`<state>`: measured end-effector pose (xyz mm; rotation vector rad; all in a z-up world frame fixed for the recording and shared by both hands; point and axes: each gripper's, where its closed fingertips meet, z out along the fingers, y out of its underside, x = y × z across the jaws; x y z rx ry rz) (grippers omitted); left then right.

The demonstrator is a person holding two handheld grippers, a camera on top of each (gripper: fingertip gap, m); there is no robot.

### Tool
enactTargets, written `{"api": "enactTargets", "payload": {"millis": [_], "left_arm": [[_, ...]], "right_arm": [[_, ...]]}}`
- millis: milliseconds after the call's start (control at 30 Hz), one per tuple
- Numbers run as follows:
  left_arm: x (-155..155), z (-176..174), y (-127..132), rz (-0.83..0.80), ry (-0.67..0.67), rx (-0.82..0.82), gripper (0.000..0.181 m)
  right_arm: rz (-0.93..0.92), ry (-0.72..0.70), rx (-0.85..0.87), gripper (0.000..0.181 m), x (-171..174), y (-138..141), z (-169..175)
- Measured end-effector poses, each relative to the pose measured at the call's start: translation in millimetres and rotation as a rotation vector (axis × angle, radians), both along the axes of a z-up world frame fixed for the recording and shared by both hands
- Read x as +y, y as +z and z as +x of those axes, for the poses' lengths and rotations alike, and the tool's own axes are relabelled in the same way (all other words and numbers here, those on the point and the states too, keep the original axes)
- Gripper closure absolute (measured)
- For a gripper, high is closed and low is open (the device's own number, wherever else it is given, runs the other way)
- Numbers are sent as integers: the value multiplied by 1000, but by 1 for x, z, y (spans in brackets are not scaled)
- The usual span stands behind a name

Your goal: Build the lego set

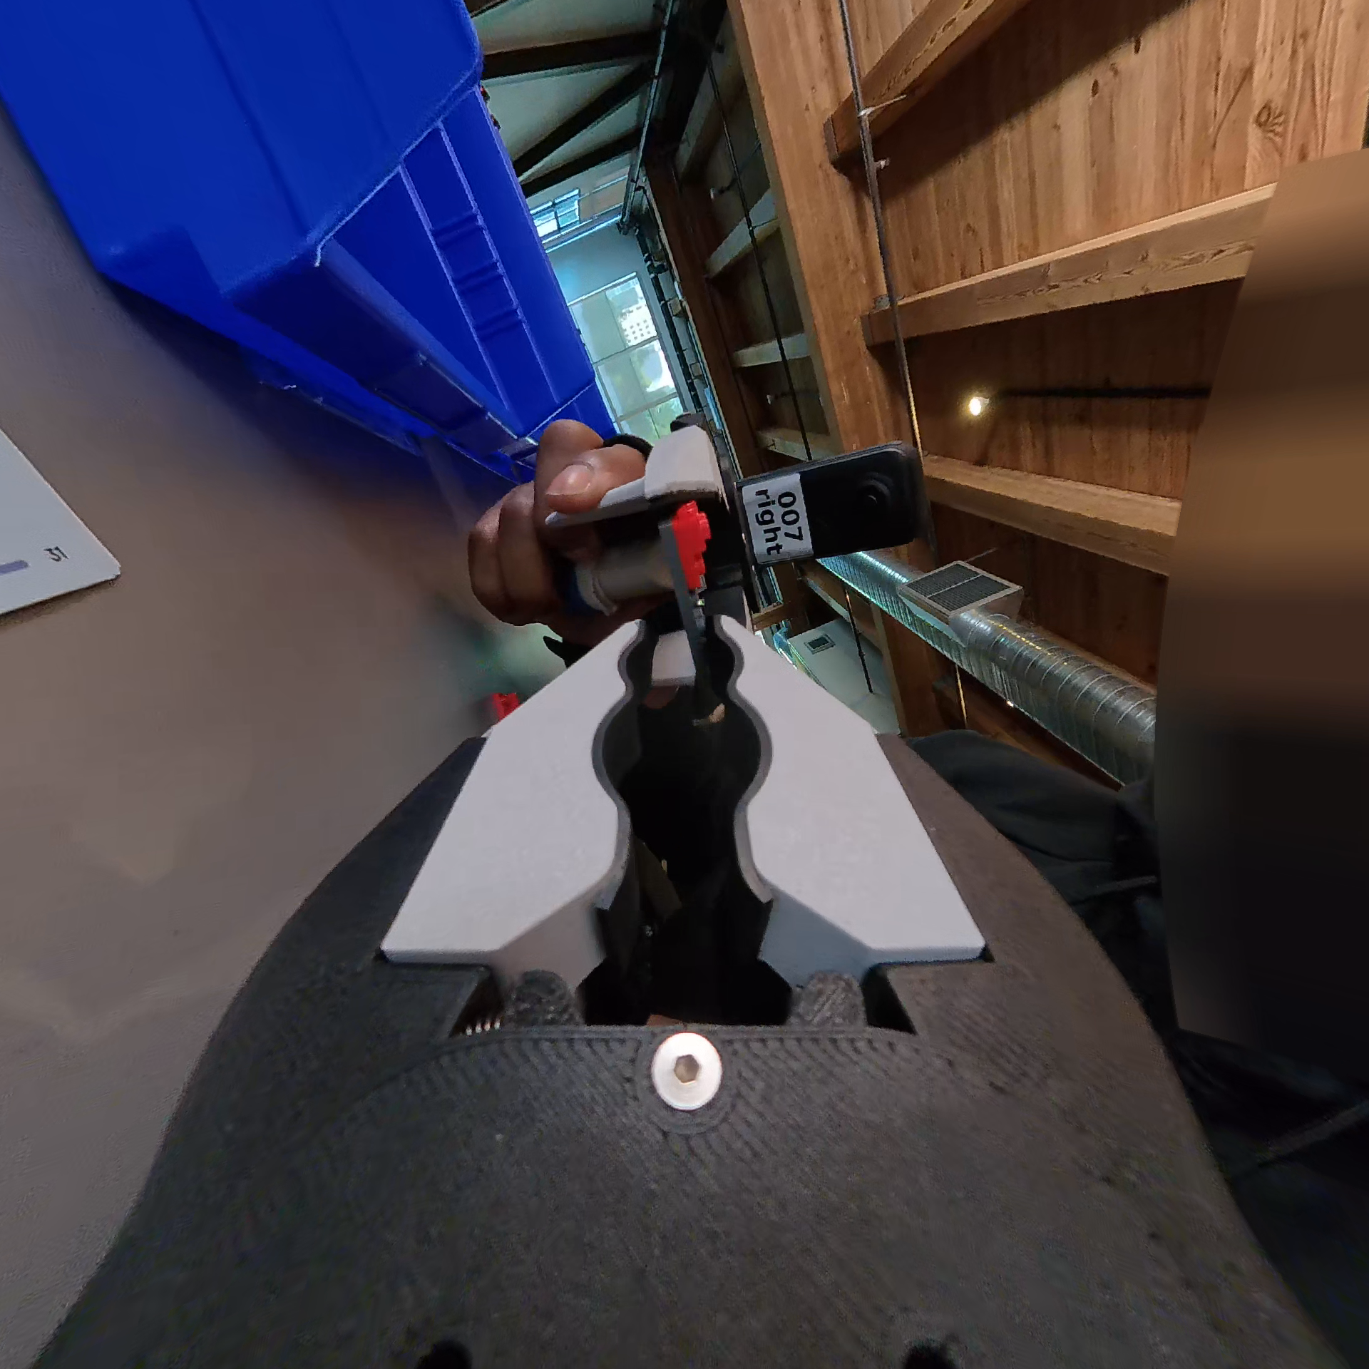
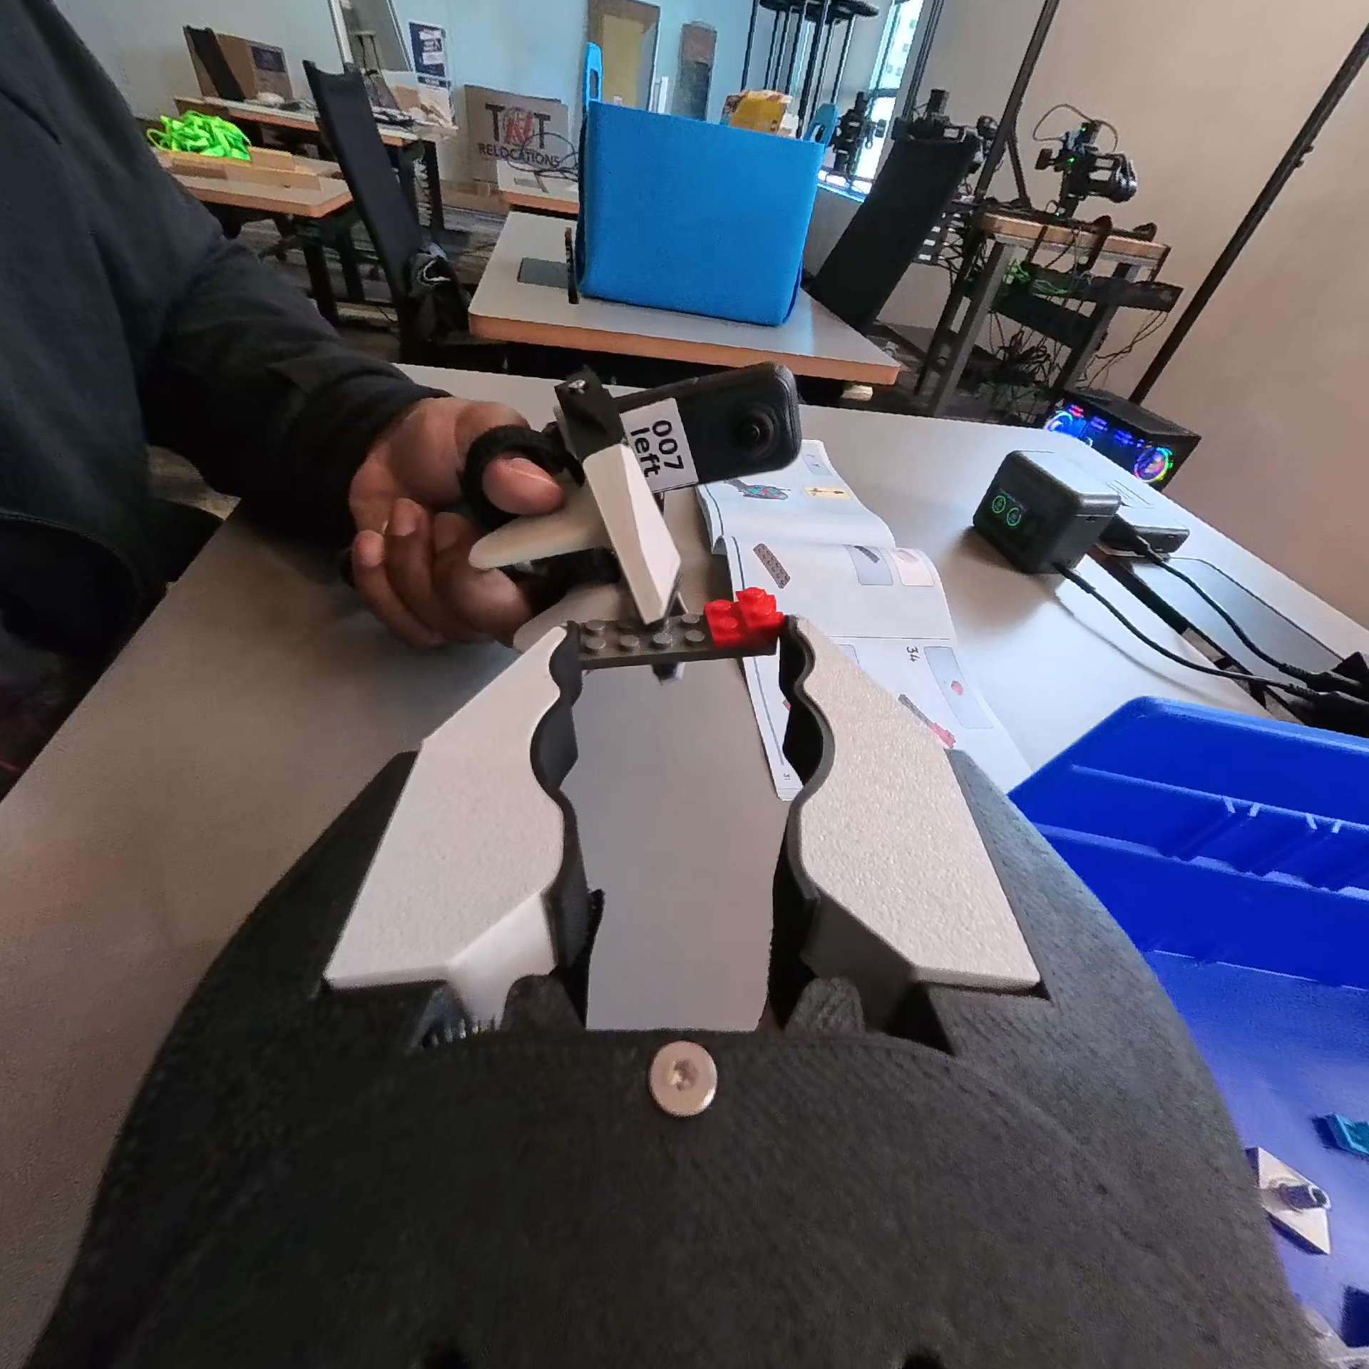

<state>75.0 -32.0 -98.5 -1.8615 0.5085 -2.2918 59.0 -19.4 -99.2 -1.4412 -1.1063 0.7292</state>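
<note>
A dark grey studded Lego plate [image 2: 630, 641] carries a red brick [image 2: 744, 616] on its right end. My right gripper [image 2: 674, 646] is shut on the plate and holds it by its two ends, above the table. My left gripper [image 2: 661, 638] comes in from above left and is shut on the middle of the plate, one finger [image 2: 637, 533] on top and one below. In the left wrist view the left gripper [image 1: 690, 638] pinches the plate [image 1: 683, 585] edge-on, with the red brick [image 1: 689, 535] beyond it. A hand holds each gripper.
An open instruction booklet [image 2: 837, 585] lies on the grey table [image 2: 222, 741] behind the plate. A blue parts bin [image 2: 1222, 852] stands at the right with loose pieces in it. A black box [image 2: 1044, 511] with cables sits at the far right. The tips of both grippers are at nearly the same place.
</note>
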Motion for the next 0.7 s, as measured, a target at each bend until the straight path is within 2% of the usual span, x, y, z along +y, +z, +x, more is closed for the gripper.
{"api": "enactTargets", "payload": {"millis": [533, 700], "left_arm": [[5, -1, -2, 10, 30, -5, 176], [8, -2, -3, 27, 54, 4, 176]], "right_arm": [[-36, 21, -4, 126, -3, -7, -4], [-82, 20, -41, 116, -4, -10, 2]]}}
